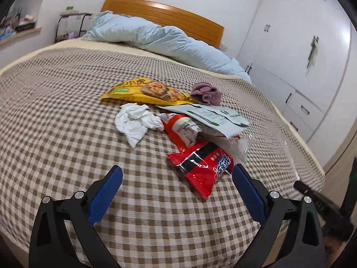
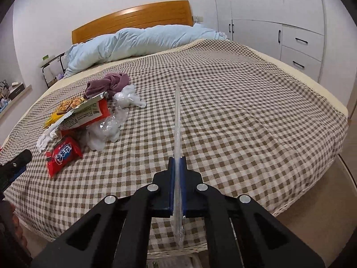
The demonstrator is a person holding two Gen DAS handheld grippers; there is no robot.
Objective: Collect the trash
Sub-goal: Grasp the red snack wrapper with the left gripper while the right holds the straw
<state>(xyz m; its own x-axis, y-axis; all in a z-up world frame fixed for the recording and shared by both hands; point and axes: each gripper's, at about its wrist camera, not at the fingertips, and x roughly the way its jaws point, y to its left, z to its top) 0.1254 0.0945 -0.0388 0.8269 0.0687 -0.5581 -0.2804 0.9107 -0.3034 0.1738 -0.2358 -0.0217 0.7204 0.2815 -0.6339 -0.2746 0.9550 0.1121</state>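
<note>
The right gripper (image 2: 177, 163) is clamped on a clear plastic strip (image 2: 177, 116), seen edge-on, its long axis running straight ahead of the jaws over the checked bedspread (image 2: 245, 116) toward the headboard (image 2: 133, 15). The left gripper (image 1: 177, 176) hangs with jaws wide apart and nothing between them, just short of a red wrapper (image 1: 200, 167) with white-on-blue lettering too blurred to read. Beyond lie crumpled tissue (image 1: 136, 120), a yellow bag (image 1: 145, 90) and a purple cloth (image 1: 206, 93).
</note>
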